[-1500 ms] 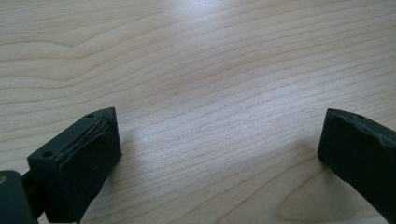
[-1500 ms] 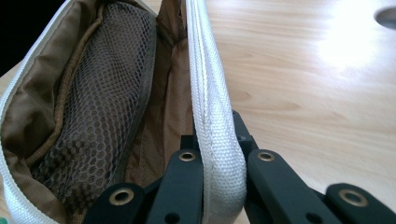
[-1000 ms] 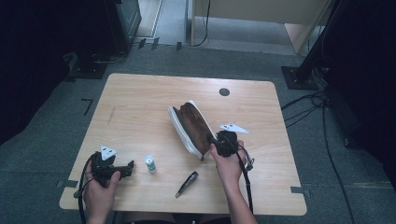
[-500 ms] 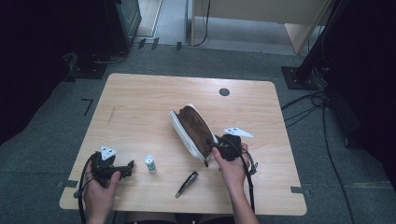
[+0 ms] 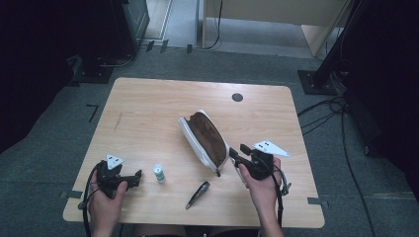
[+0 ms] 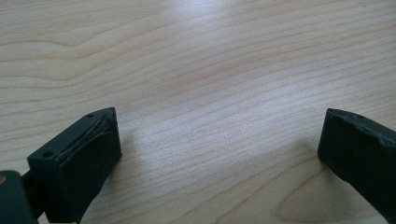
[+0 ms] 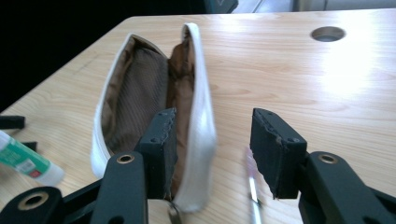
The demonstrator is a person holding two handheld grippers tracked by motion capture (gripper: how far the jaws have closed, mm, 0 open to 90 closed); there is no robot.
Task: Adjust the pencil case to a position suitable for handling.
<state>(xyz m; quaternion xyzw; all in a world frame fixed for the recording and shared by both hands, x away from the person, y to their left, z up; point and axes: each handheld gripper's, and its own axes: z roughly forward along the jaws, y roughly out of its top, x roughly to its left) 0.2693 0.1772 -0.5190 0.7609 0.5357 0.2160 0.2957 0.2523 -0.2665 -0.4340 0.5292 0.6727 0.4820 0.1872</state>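
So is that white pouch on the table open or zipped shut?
Open. The white pouch gapes along its top, showing brown lining in both the right gripper view and the high view.

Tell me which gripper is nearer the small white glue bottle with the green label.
Left. The left gripper lies on the table just left of the glue bottle; the right gripper is farther right, at the open white pencil case.
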